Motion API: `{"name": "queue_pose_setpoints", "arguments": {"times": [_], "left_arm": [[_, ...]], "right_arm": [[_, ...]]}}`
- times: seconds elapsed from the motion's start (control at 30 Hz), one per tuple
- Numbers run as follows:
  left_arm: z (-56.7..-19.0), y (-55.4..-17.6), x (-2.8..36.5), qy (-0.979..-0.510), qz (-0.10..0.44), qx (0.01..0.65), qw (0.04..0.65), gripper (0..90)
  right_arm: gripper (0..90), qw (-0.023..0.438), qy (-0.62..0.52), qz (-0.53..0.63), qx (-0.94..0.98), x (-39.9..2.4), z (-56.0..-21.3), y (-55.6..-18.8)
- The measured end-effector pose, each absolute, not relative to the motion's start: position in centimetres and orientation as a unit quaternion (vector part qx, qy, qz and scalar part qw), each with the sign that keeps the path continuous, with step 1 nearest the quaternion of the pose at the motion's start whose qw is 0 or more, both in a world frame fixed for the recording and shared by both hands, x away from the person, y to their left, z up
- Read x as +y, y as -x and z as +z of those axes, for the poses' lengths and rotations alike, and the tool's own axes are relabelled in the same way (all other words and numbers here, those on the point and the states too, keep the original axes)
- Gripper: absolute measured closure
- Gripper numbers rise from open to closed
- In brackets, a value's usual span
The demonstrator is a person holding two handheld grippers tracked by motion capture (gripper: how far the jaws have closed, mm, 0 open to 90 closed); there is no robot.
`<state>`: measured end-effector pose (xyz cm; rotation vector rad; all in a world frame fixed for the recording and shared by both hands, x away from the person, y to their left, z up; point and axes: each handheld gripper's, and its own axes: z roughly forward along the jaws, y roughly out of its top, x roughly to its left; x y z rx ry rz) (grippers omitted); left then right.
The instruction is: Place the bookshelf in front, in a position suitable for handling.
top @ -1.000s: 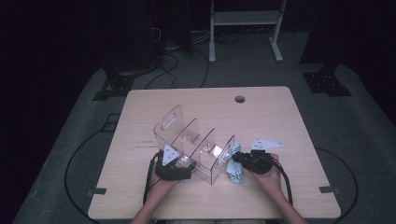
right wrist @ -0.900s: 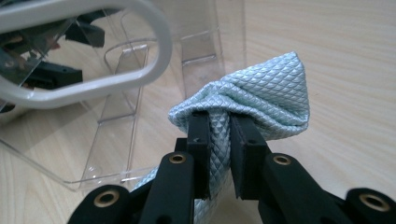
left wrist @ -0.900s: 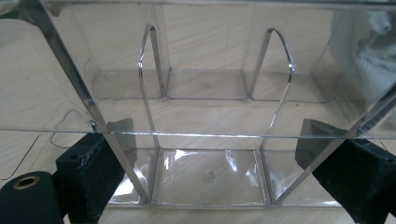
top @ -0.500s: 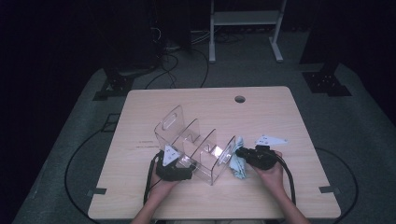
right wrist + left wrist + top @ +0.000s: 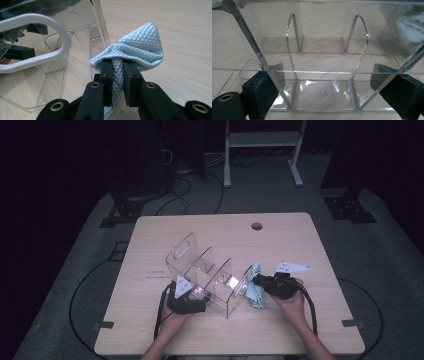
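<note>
Cloth (image 5: 136, 50) sits pinched between your right gripper's (image 5: 117, 65) narrow-set fingers (image 5: 107, 75), its free folds bunched above and ahead of the fingertips. Clear acrylic organizer (image 5: 210, 275) stands just beside that cloth, on the side toward your left hand, its long axis running diagonally across the table (image 5: 300, 245). Left gripper (image 5: 325, 82) stands with its fingers (image 5: 264, 90) set wide, straddling the near end of the organizer; its walls lie between the pads, and it appears braced. Right hand is the nearer to the end panel with the handle cut-out (image 5: 37, 42). Wiping likely requires carrying the cloth sideways onto that panel.
</note>
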<state>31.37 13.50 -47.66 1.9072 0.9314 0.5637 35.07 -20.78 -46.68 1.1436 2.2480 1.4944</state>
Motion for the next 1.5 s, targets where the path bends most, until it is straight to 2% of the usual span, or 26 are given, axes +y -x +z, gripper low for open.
{"name": "queue_pose_setpoints", "arguments": {"times": [0.13,0.47,0.9,1.07,1.17,1.3,1.5], "left_arm": [[-47.7,-31.4,13.5,-0.775,0.226,0.375,0.455,8.3],[-47.7,-31.4,13.4,-0.774,0.227,0.377,0.456,8.3],[-47.7,-31.3,13.2,-0.773,0.227,0.380,0.454,8.3],[-47.7,-31.3,13.1,-0.772,0.228,0.383,0.454,8.3],[-47.7,-31.3,13.1,-0.772,0.229,0.382,0.453,8.3],[-47.7,-31.3,12.9,-0.770,0.231,0.383,0.455,8.3],[-47.7,-31.4,12.8,-0.769,0.232,0.387,0.452,8.3]], "right_arm": [[79.1,0.098,-0.382,0.516,0.761,-21.2,-45.8,-35.1],[79.1,0.121,-0.343,0.544,0.756,-21.2,-40.1,-35.0],[79.8,0.092,-0.339,0.550,0.758,-20.5,-38.7,-34.7],[80.2,0.078,-0.299,0.546,0.779,-18.8,-38.0,-32.9],[80.3,0.091,-0.287,0.532,0.792,-18.3,-37.5,-32.5],[80.3,0.103,-0.321,0.529,0.779,-19.1,-37.4,-33.9],[80.6,0.093,-0.314,0.525,0.786,-18.1,-37.2,-33.0]]}}
